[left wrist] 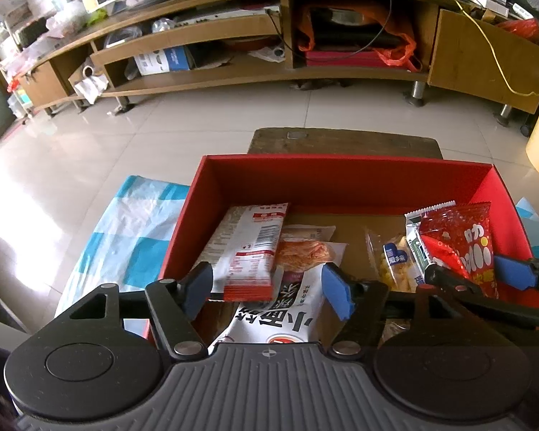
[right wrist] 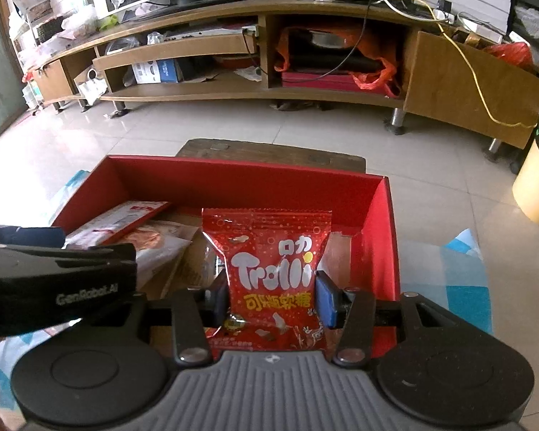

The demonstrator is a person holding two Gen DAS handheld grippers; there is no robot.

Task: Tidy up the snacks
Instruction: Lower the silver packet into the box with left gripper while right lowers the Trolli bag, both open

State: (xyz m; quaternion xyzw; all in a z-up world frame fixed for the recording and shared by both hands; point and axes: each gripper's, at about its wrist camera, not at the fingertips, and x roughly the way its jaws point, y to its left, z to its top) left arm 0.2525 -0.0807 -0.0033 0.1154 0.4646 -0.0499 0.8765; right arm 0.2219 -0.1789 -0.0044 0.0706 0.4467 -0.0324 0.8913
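1. The red candy bag (right wrist: 269,280) is a light, soft foil pouch. By the look of it, it will crinkle and give under pressure, and its glossy film may slide. Its loose contents should shift if it is tipped.
2. The best hold, as I judge it, is across the middle of the pouch from both side edges, which is where the right gripper (right wrist: 269,300) has it. The right jaws are closed narrow on the bag, pads pressing its sides.
3. The bag is bright red with white dots, white "Trolli" lettering, yellow characters below and a serrated top seal. It hangs upright over the right part of the red box (right wrist: 381,237).
4. The left gripper (left wrist: 267,285) hovers over the left part of the box (left wrist: 183,222). Its jaws stand partly apart, holding nothing; the pads touch no packet.
5. Between and below those jaws lie a red-and-white packet (left wrist: 248,251), barcode up, partly over an orange snack pouch (left wrist: 303,255) and a white bag (left wrist: 280,312) with black characters.
6. A clear pouch (left wrist: 395,262) of yellow pieces lies further right in the box.
7. The box sits on a blue-checked cloth (left wrist: 125,237) covering the counter.
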